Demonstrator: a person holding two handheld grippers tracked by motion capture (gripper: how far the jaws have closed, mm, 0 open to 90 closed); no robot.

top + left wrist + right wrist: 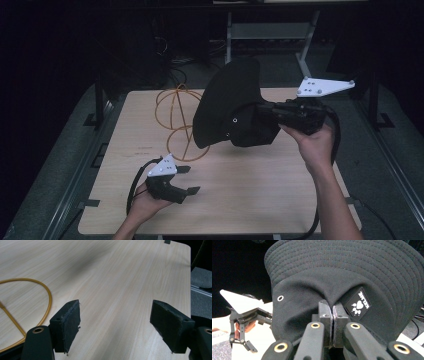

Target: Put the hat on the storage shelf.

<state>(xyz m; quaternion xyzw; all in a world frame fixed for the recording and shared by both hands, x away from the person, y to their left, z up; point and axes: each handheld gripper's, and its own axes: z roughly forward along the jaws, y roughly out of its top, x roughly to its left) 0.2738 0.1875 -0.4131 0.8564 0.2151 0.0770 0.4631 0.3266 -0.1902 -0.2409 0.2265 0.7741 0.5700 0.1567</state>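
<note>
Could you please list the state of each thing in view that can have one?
Black bucket hat: lifted off the table, crown pinched by the right gripper.
Right gripper: shut on the hat.
Left gripper: open, nothing between its jaws, low over the table.
Orange wire frame: resting on the table, untouched.

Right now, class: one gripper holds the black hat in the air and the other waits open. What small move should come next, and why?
Probably carry the black hat left toward the orange wire stand. The right gripper is pinched shut on the crown fabric and the hat hangs above the table, while the left gripper sits open with nothing between its jaws.
</note>
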